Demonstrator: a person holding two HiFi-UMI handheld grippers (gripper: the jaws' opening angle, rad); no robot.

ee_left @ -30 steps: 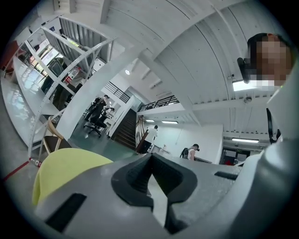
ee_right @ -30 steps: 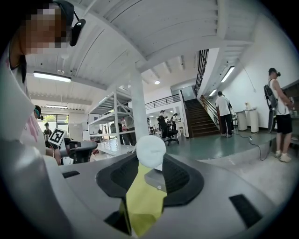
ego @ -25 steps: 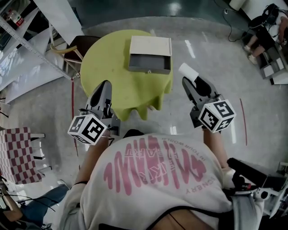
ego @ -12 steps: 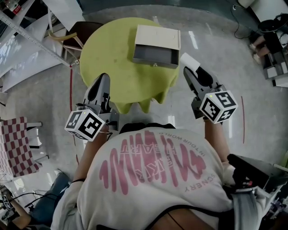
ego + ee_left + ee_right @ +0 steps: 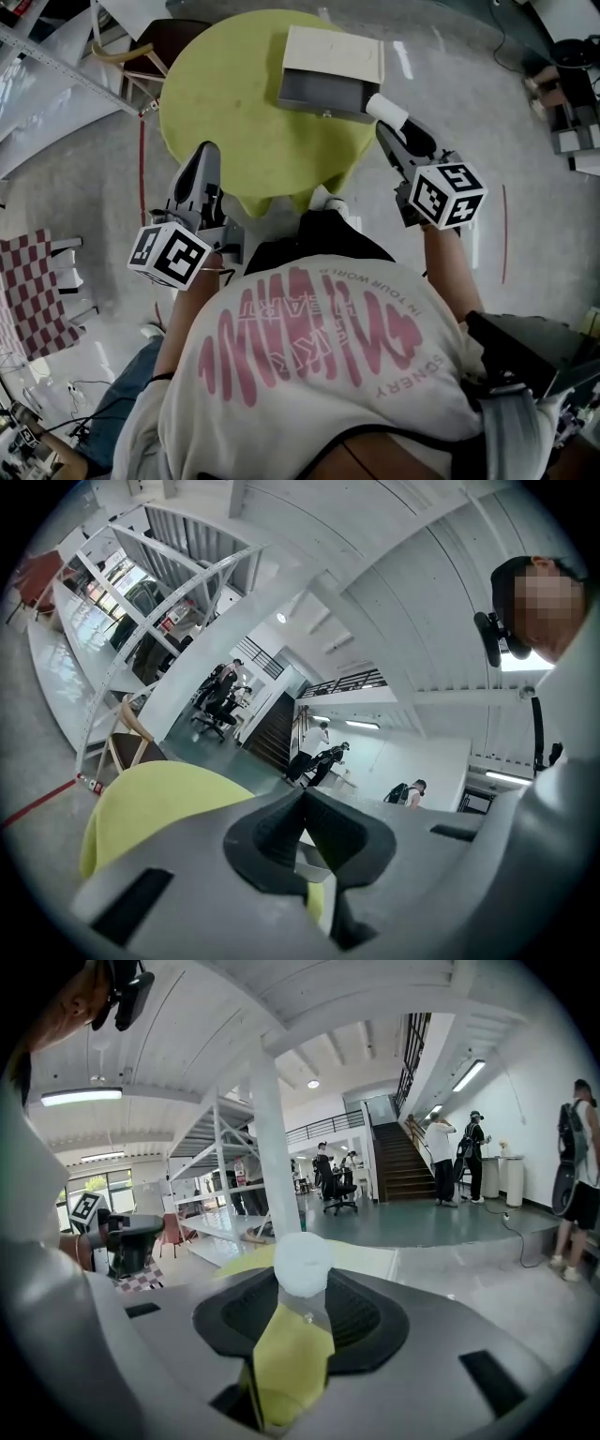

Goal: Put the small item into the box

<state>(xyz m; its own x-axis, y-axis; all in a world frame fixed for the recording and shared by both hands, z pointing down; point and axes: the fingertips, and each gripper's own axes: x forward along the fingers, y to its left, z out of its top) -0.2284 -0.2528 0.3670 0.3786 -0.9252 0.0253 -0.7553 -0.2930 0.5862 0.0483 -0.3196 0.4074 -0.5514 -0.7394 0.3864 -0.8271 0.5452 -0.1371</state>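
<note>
The small white item [image 5: 385,109] is pinched in the right tongs [image 5: 394,129]. The right gripper view shows it as a round white thing stuck at the very tip, with one jaw on each side of it. It is held out at the tip, so I think it can drop free as soon as the jaws let go. The box [image 5: 336,54] sits on the round yellow surface [image 5: 225,94], at about 1 o'clock from the middle. Its gray open part faces the person, which makes it easy to reach into. In the head view the item is just by the box's corner at 4 o'clock, not inside yet. I can't tell if it touches the box. The right tongs point a bit downward, toward 11 o'clock, aiming at the open part. The left tongs [image 5: 205,152] are pressed together with nothing in them. They wait at the surface's edge at 7 o'clock, well away from the box. My guess is they keep out of the way, since one hand is enough for this job. The item has to go a little more toward 10 o'clock.
</note>
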